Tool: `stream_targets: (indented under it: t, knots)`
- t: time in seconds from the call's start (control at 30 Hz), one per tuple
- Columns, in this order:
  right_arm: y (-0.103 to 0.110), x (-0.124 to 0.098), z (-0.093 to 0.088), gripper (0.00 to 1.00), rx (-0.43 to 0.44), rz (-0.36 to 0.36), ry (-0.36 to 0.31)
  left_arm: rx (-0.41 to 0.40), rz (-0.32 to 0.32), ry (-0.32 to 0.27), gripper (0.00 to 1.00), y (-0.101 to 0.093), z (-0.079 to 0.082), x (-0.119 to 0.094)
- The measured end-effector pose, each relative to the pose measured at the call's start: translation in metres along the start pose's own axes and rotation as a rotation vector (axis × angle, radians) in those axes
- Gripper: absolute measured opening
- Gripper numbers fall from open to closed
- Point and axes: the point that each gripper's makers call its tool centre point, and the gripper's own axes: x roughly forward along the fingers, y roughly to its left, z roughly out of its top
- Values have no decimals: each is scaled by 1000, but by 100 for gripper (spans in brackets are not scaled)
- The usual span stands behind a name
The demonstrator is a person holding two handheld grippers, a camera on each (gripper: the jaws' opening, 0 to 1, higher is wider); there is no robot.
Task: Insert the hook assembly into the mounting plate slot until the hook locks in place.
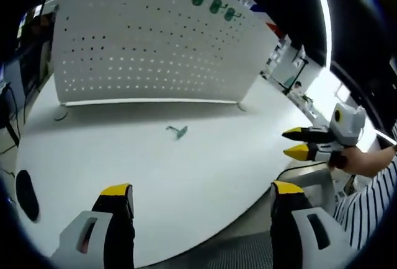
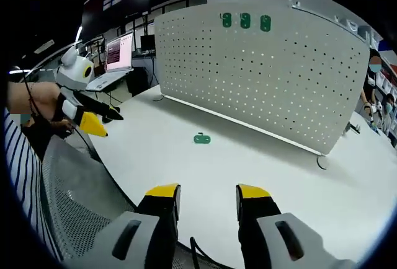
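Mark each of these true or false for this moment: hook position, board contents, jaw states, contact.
1. A green hook lies loose on the white table. True.
2. The pegboard carries no hooks. False: three green hooks hang near its top edge.
3. The left gripper grips the loose hook. False: its jaws are open and empty, short of the hook.
4. The right gripper has its jaws apart with nothing between them. True.
5. The pegboard stands upright on the table. True.
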Motion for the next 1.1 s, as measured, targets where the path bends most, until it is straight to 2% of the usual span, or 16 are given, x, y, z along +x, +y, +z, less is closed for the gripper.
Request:
stream_targets:
  t: [0.37,0.47,0.57,0.63,0.83,0.9,1.0,1.1]
  knots:
    - [-3,10,3,32,-17,11,7,75,-48,31,86,13,18,45]
    - [-4,13,3,32,-18,14,12,74,-60,27,83,16,23,59]
    - [-7,15,2,32,-53,12,22,51,-82,4,77,15,29,72]
    - [-10,16,3,31,-57,10,22,37,-76,-3,77,15,30,79]
    - [-14,18,0,31,-38,8,33,53,-83,30,74,14,23,100]
    - [-13,20,-4,31,-39,9,40,60,-100,-11,72,14,28,107]
    - [-12,22,-10,31,-37,14,58,18,-112,-7,69,17,25,119]
    - [-12,23,-14,31,-33,15,69,56,-117,34,67,16,19,130]
